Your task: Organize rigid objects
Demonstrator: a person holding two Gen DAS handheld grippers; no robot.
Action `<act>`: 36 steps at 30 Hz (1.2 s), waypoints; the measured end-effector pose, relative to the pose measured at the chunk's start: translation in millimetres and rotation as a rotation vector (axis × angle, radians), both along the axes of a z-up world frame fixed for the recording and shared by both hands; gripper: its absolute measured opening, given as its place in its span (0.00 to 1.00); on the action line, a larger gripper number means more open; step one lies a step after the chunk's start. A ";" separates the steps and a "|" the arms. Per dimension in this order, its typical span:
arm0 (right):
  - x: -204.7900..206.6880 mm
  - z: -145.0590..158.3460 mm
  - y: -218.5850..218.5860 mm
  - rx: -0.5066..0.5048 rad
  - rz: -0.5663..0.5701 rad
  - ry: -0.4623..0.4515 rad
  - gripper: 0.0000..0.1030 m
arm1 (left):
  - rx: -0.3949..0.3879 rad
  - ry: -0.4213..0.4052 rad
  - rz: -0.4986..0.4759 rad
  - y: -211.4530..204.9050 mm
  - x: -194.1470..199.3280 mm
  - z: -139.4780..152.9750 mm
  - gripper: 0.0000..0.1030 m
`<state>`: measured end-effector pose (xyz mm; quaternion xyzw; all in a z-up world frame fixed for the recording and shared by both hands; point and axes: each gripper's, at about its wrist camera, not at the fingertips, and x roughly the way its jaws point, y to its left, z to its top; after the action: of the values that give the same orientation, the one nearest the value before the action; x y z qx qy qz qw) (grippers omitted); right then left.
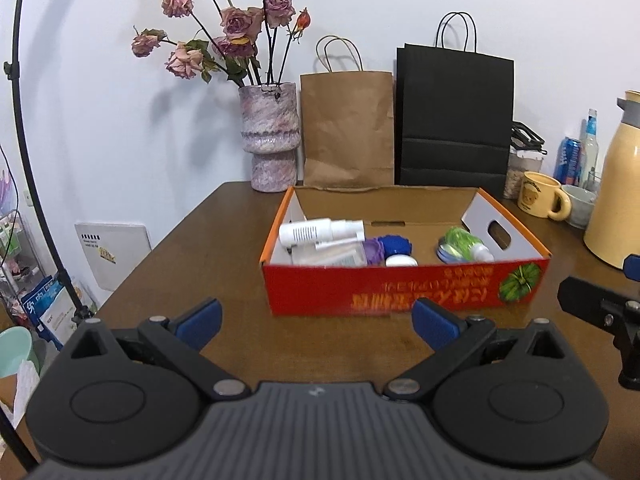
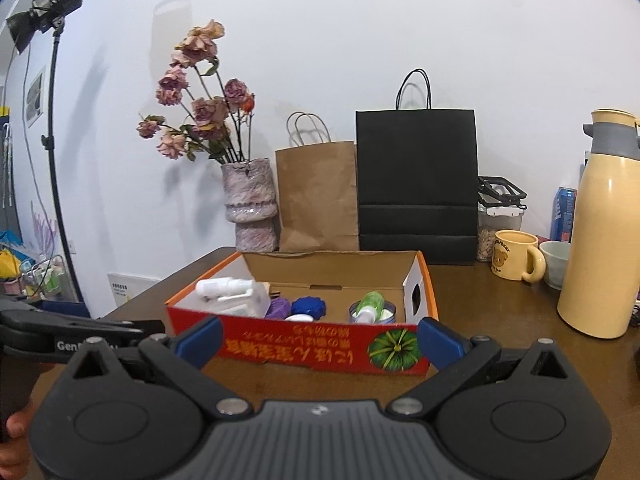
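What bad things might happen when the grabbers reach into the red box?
Both the left gripper and right gripper are open and empty, side by side before the red box, so they might bump each other. The white spray bottle lies atop other items and may roll off. A wide swing right could hit the yellow thermos or mug.

Behind the work area you have a mottled pink vase (image 1: pixel 269 140) of dried roses (image 1: pixel 224 28) at the table's (image 1: pixel 192 240) back edge, against the wall. Right of it stand a brown paper bag (image 1: pixel 347 128) and a black paper bag (image 1: pixel 456 116), side by side. Further right: a yellow bear mug (image 2: pixel 516 255), a cream thermos (image 2: pixel 604 236), a blue can (image 2: pixel 562 214). A light stand (image 2: pixel 52 152) is at left.
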<state>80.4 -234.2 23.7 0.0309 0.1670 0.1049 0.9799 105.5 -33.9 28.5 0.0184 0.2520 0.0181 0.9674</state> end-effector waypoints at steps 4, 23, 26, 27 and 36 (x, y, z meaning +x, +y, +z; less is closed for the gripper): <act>-18.1 0.3 2.5 -0.012 0.005 0.006 1.00 | -0.016 -0.006 -0.002 3.9 -20.1 0.2 1.00; -61.9 1.0 12.2 -0.036 0.022 -0.003 1.00 | -0.021 -0.017 -0.018 6.0 -57.7 0.8 1.00; -62.8 1.6 12.7 -0.036 0.024 -0.005 1.00 | -0.023 -0.019 -0.017 6.3 -58.6 1.0 1.00; -62.8 1.6 12.8 -0.037 0.024 -0.005 1.00 | -0.023 -0.019 -0.018 6.4 -58.6 1.0 1.00; -64.2 3.0 13.8 -0.037 0.024 -0.008 1.00 | -0.021 -0.018 -0.018 6.3 -59.0 1.0 1.00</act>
<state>16.2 -220.4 26.7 0.0104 0.1652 0.1138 0.9796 46.6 -27.6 29.5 0.0102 0.2432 0.0070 0.9699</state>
